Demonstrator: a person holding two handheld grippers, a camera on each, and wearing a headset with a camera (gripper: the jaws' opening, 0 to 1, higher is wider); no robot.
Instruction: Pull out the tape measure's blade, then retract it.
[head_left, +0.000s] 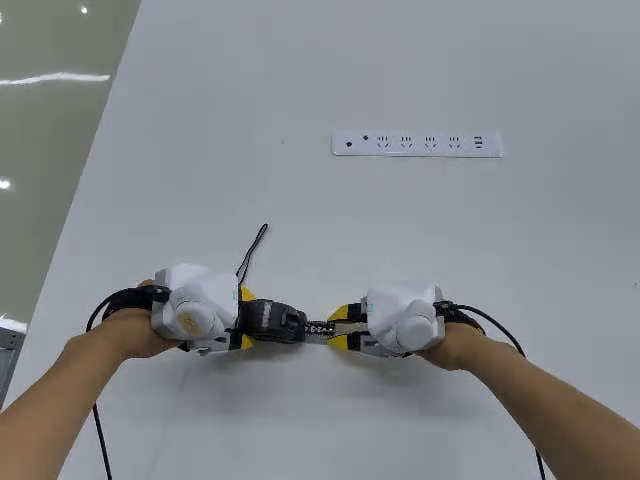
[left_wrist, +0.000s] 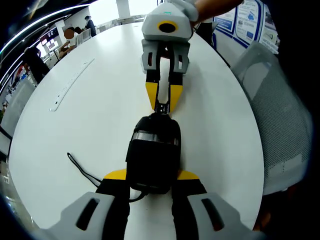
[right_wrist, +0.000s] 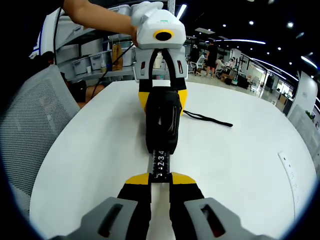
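Note:
A black tape measure (head_left: 272, 320) lies on the white table (head_left: 400, 230), and my left gripper (head_left: 240, 322) is shut on its case. In the left gripper view the case (left_wrist: 154, 150) sits between the yellow jaw tips of the left gripper (left_wrist: 152, 176). A short length of blade (right_wrist: 161, 162) with printed numbers sticks out toward my right gripper (right_wrist: 161, 179), which is shut on the blade's end. The head view shows the right gripper (head_left: 345, 328) close to the case, with the blade (head_left: 320, 327) bridging the small gap. The tape's black wrist strap (head_left: 252, 250) trails behind it on the table.
A white power strip (head_left: 417, 143) lies flat toward the far side of the table. Grey mesh chairs (left_wrist: 285, 125) stand at the table's edge. The table's left edge (head_left: 95, 160) borders a glossy floor. People and shelves are far off in the room.

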